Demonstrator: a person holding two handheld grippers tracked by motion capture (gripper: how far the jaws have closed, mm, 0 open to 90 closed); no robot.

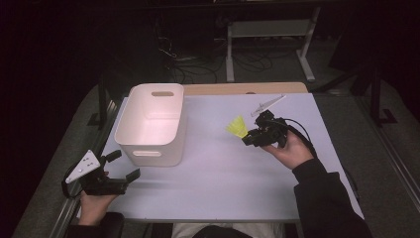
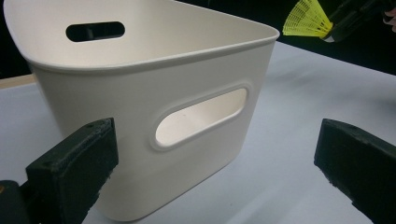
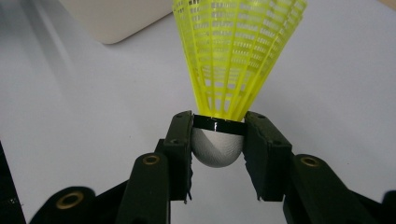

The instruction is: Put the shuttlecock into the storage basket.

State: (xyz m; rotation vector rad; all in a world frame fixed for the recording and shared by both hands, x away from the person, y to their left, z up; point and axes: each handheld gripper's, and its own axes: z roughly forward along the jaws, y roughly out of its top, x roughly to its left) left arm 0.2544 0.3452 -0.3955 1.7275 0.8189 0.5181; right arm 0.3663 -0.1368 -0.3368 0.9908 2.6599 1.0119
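A yellow shuttlecock [image 1: 237, 127] with a white cork head [image 3: 217, 147] is held above the table. My right gripper [image 1: 249, 137] is shut on it: in the right gripper view both pads press on the cork head and the yellow skirt [image 3: 236, 51] fans away from the jaws. The shuttlecock [image 2: 306, 19] also hangs at the top right of the left gripper view. A white bin [image 1: 153, 121] with handle slots stands left of centre. My left gripper [image 1: 124, 171] rests near the table's front left corner, open, with nothing between its pads, pointing at the bin's near wall [image 2: 154, 121].
The pale table top [image 1: 233, 178] has bare room between the bin and the right hand. A wooden strip [image 1: 242, 88] runs along the far edge. Beyond it are a white frame leg [image 1: 307, 54] and cables on the dark floor.
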